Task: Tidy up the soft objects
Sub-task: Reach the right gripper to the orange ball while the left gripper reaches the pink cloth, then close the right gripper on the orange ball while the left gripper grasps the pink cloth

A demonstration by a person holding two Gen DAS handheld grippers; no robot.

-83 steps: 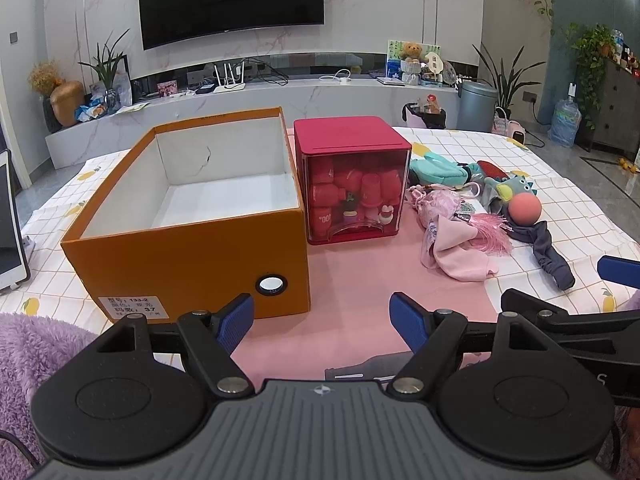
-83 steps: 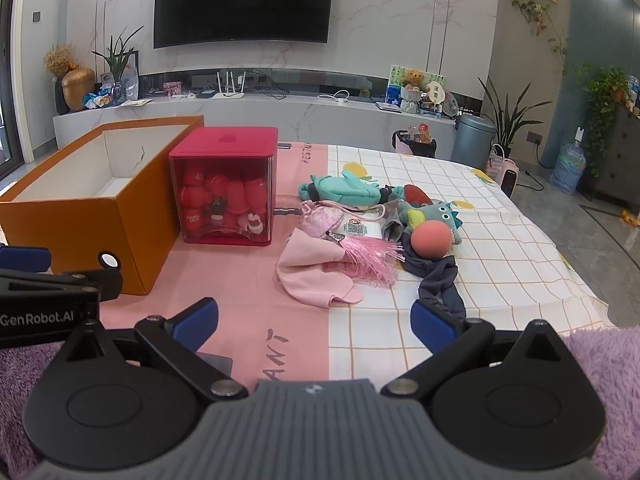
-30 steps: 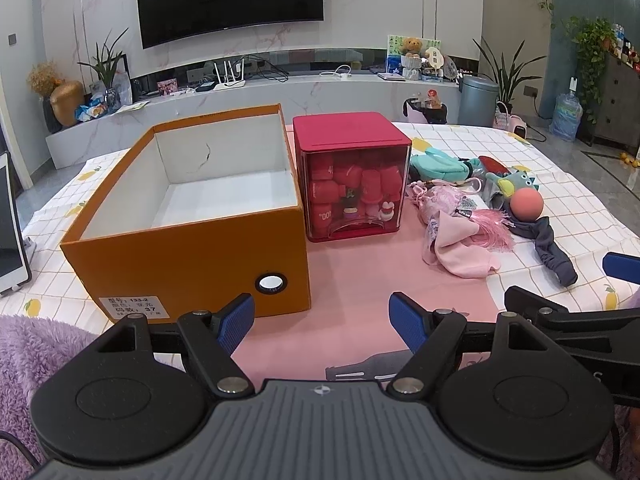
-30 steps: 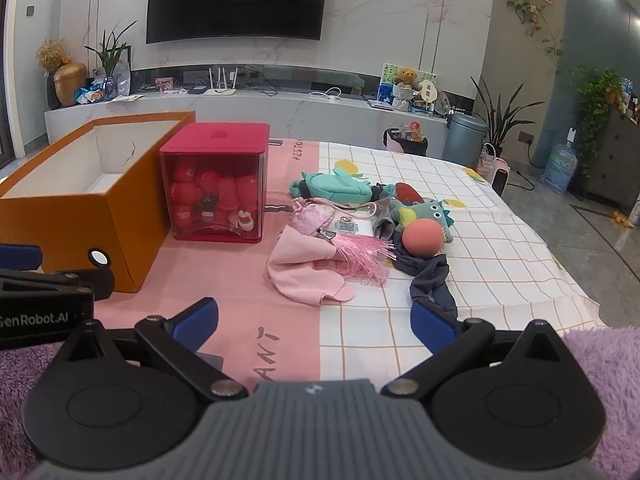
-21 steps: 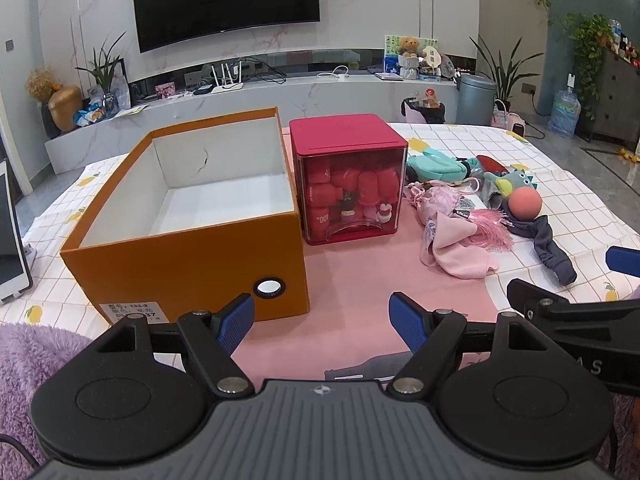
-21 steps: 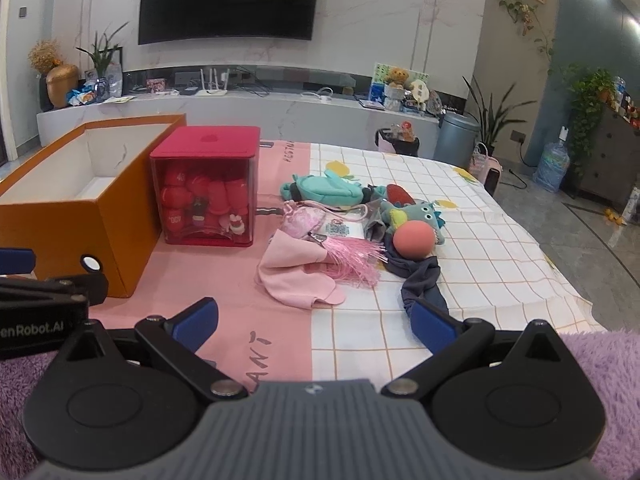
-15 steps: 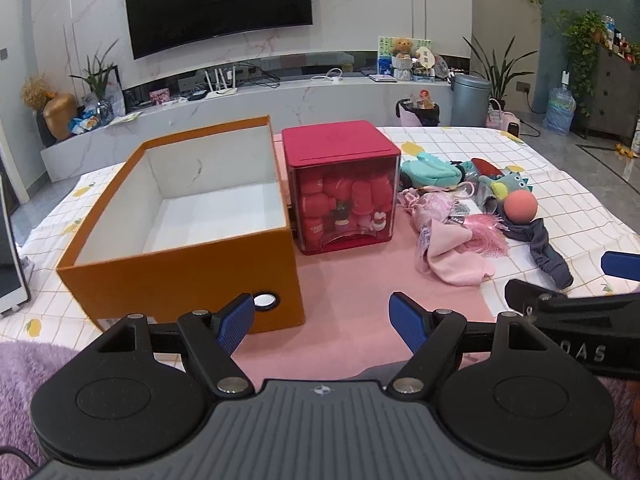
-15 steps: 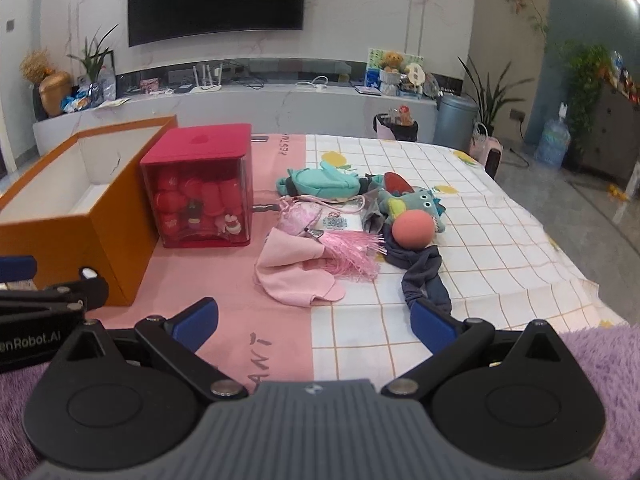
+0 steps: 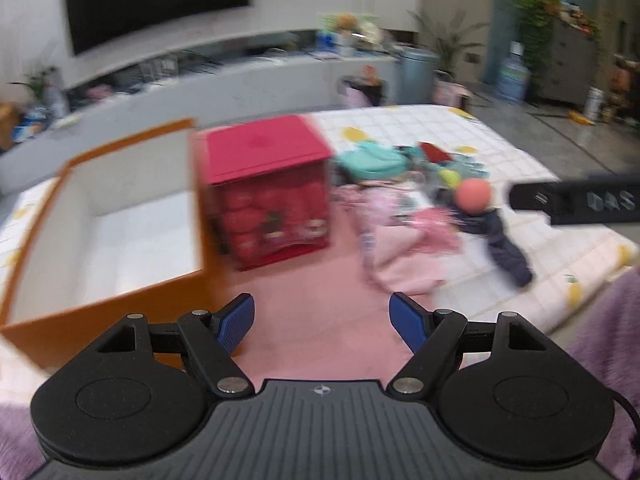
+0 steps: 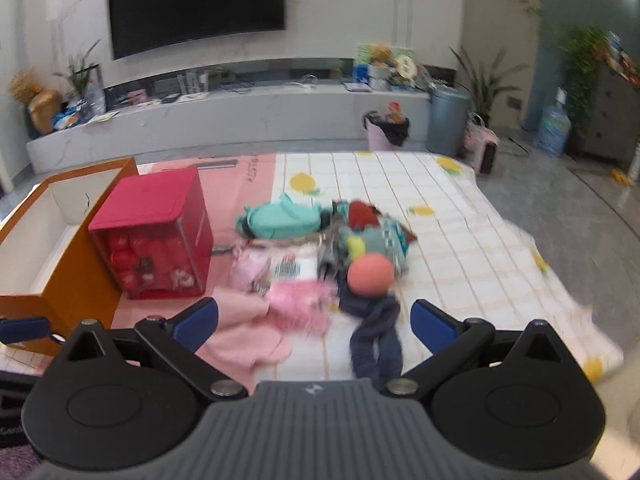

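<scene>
Checked tablecloth (image 10: pixel 440 216) before wall-mounted television (image 10: pixel 196 4).

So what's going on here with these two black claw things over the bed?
A person holds a gripper in each hand. Both the left gripper and the right gripper are open and empty, above a pile of soft toys and clothes. Nothing has been picked up yet, and the orange box beside the red container looks empty.

Black gripper bodies, blue fingers (image 9: pixel 406 322), silver screws, purple fuzzy sleeves (image 9: pixel 616 320).
</scene>
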